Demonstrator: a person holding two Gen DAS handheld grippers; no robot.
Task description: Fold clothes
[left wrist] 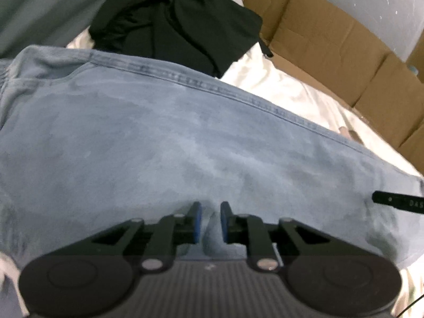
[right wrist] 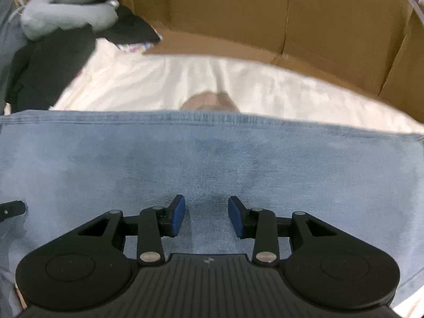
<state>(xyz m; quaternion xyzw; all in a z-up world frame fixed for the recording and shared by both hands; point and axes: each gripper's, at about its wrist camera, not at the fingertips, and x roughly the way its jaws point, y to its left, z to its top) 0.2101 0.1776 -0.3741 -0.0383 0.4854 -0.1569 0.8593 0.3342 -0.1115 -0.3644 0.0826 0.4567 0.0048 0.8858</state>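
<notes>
A pair of light blue jeans lies spread flat on a white sheet, its stitched edge running along the far side. It fills the lower half of the right wrist view too. My left gripper is low over the denim with a fold of the cloth between its blue pads, the jaws narrowly apart. My right gripper is open over the denim, nothing between its pads. A tip of the right gripper shows at the right edge of the left wrist view.
A black garment lies crumpled beyond the jeans. Brown cardboard panels stand behind the white sheet. A grey padded item and dark clothes sit at the far left.
</notes>
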